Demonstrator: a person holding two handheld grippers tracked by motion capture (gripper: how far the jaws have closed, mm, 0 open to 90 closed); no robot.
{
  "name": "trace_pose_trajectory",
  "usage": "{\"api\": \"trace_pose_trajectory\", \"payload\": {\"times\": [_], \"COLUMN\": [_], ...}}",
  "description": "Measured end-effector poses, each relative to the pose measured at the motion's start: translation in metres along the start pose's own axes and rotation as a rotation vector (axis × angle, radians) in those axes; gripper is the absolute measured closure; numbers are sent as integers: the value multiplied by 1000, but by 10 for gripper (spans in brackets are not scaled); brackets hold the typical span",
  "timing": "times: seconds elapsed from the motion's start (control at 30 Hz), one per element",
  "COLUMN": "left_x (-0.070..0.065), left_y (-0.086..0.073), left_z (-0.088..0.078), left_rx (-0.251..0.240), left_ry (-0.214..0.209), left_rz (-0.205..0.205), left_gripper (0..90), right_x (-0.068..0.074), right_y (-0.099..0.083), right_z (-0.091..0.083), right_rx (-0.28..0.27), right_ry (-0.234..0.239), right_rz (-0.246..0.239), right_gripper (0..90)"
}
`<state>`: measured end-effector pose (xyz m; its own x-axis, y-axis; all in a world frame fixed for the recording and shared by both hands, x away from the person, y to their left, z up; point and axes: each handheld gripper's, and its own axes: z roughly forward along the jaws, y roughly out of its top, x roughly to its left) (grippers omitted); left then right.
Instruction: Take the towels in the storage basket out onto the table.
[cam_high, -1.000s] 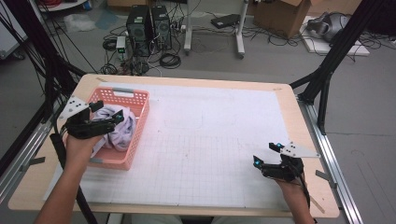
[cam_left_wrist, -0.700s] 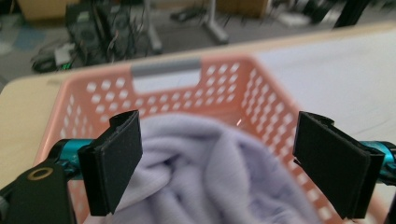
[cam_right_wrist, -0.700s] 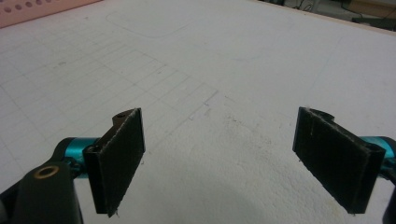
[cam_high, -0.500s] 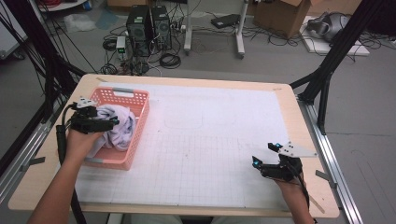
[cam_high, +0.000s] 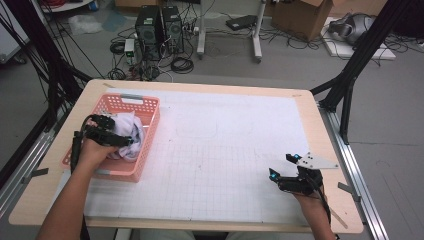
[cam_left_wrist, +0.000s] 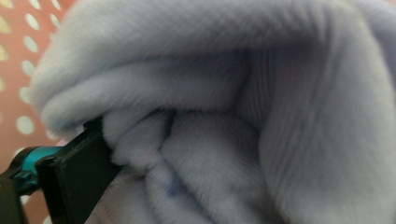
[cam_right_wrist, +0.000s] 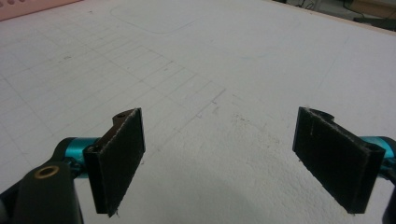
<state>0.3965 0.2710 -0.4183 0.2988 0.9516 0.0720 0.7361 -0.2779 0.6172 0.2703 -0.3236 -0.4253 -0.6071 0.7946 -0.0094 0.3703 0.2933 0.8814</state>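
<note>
A pale lavender-white cloth (cam_high: 132, 131) lies bunched in the pink plastic basket (cam_high: 131, 99) at the table's left. My left gripper (cam_high: 120, 139) is down inside the basket and pressed into the cloth. In the left gripper view the soft folds (cam_left_wrist: 243, 107) bulge between the jaws. One black finger (cam_left_wrist: 79, 177) stands far out to the left, so the jaws are spread; the other is hidden by fabric. My right gripper (cam_high: 281, 166) rests low near the table's front right, open with nothing between its pads (cam_right_wrist: 219, 158).
A white gridded mat (cam_high: 225, 145) covers the wooden table (cam_high: 320, 125). The pink basket's corner (cam_right_wrist: 28, 7) is far off in the right gripper view. Black frame legs, computer towers and cables stand on the floor beyond the table.
My left gripper has dropped from above the basket's left rim down into the basket, carrying the cloth lower. The right gripper has stayed put and open.
</note>
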Motion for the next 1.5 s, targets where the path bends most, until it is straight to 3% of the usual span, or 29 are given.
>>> {"api": "trace_pose_trajectory", "payload": {"times": [0.23, 0.27, 0.3, 0.37, 0.4, 0.6, 0.67, 0.77, 0.97, 1.13, 1.27, 1.4, 1.43, 1.5], "left_x": [-5, -4, -3, -1, 0, 8, 12, 16, 22, 24, 27, 30, 31, 31], "left_y": [4, 4, 4, 3, 2, 0, 0, -1, -3, -9, -15, -19, -20, -20], "left_z": [9, 7, 5, 2, -1, -9, -12, -20, -41, -55, -61, -67, -72, -74], "left_rx": [37, 34, 28, 17, 13, -34, -69, -147, -322, -454, -533, -589, -638, -662], "left_ry": [55, 62, 62, 51, 42, -10, -32, -62, -101, -126, -134, -158, -173, -183], "left_rz": [12, 8, 6, 3, 1, -49, -102, -143, -178, -160, -143, -140, -146, -151], "left_gripper": [25, 112, 112, 230, 352, 501, 506, 518, 521, 523, 523, 522, 522, 522], "right_x": [0, -1, -1, -2, -3, -5, -5, -5, -5, -4, -4, -4, -4, -4], "right_y": [0, -1, -1, -1, -1, -1, -1, -1, -2, -1, -1, -1, -1, -1], "right_z": [0, -1, -1, -1, -2, -3, -4, -4, -4, -4, -3, -3, -3, -3], "right_rx": [3, 2, 2, 1, 2, -2, -2, -5, -2, -2, -1, -2, -2, 0], "right_ry": [0, 0, 0, -2, -6, -12, -12, -15, -14, -12, -15, -14, -14, -13], "right_rz": [3, 0, 0, 1, 1, 17, 21, 21, 28, 27, 25, 24, 24, 26], "right_gripper": [156, 156, 156, 156, 157, 157, 157, 157, 157, 158, 159, 159, 159, 159]}}
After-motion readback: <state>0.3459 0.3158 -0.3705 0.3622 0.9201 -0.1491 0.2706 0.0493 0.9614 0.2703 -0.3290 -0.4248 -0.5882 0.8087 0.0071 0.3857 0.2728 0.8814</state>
